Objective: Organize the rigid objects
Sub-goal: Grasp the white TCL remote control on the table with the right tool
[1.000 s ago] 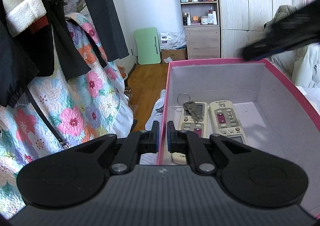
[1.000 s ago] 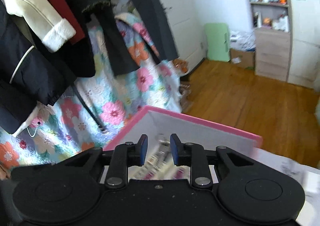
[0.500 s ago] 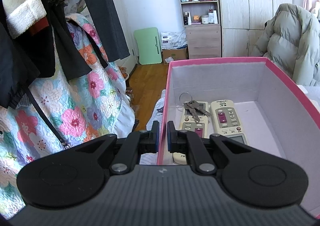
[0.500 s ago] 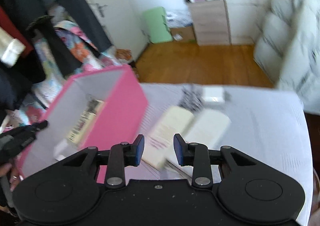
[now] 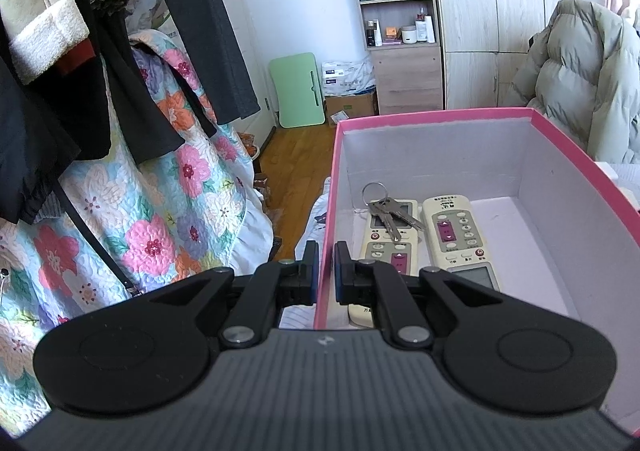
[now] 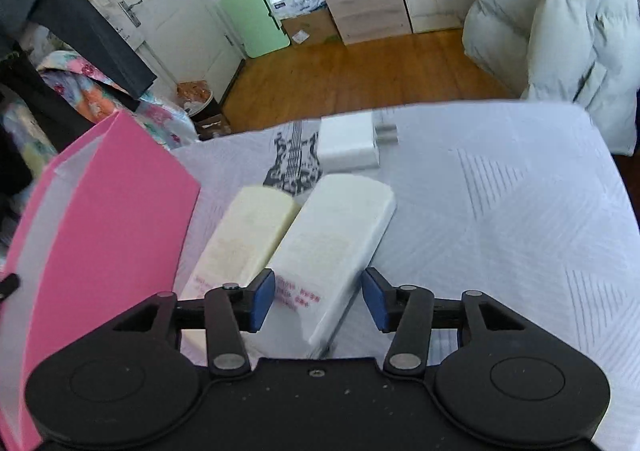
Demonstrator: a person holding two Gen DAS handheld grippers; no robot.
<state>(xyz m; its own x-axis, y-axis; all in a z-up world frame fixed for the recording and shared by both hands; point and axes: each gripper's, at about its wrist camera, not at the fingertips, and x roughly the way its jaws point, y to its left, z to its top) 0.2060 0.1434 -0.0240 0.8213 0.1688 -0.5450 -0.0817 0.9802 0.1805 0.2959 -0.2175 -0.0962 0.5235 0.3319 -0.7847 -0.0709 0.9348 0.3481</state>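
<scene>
White remote (image 6: 336,243) lying face down on the bed (image 6: 500,203), long axis running straight ahead between the just-widening, not yet touching right tongs (image 6: 318,301), nearer these than the left tongs (image 5: 326,271), pinching the pink box (image 5: 432,117) wall.

Daylit room, bright and even, no hard shadows. Left wrist view is sharp: pink box (image 5: 436,119) rim, keys (image 5: 390,217) and remote buttons inside it all crisp; box interior slightly shaded on its near side. Right wrist view is motion-blurred: the two remotes (image 6: 332,247) beside the box and the white charger (image 6: 352,145) beyond them are smeared, print unreadable. Puffer coat (image 6: 560,23) behind the charger is near blown out. Strong fisheye bending and dark corners in both views.
</scene>
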